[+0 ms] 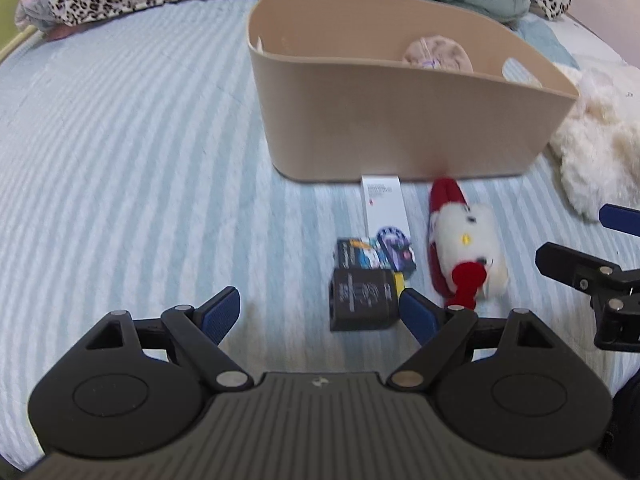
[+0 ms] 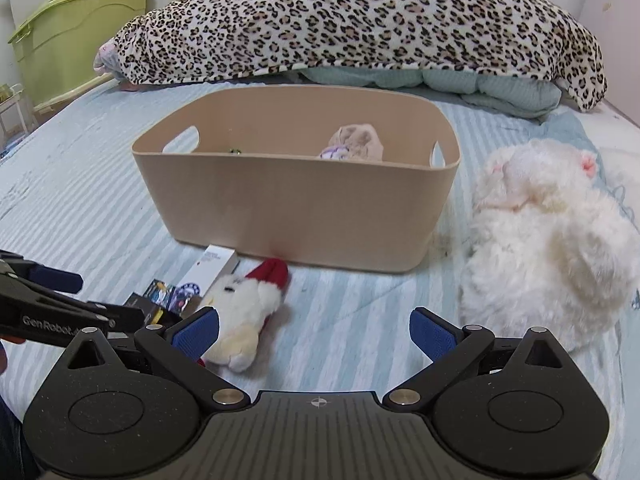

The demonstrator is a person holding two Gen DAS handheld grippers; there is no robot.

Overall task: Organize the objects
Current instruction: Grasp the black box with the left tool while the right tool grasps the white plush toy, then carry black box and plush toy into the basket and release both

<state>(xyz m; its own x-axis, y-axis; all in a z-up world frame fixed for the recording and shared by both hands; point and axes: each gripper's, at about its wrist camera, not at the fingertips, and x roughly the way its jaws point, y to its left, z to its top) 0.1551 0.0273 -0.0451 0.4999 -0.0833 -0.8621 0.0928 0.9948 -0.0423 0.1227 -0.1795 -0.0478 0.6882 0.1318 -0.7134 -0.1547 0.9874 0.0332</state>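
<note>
Both claws gape empty — the left gripper (image 1: 320,316) nearing the black box (image 1: 362,300), the right gripper (image 2: 314,334) beside the plush doll (image 2: 248,312), both in front of the beige basket (image 2: 296,208) — so next comes closing on one and lifting it in.

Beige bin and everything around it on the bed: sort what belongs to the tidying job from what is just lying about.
Part of the job:
beige bin
small red-and-white plush
white slim box
black box
small printed packets
large white fluffy plush
left tongs, open
right tongs, open

Just lying about:
leopard-print blanket
teal quilt
green storage box
</note>
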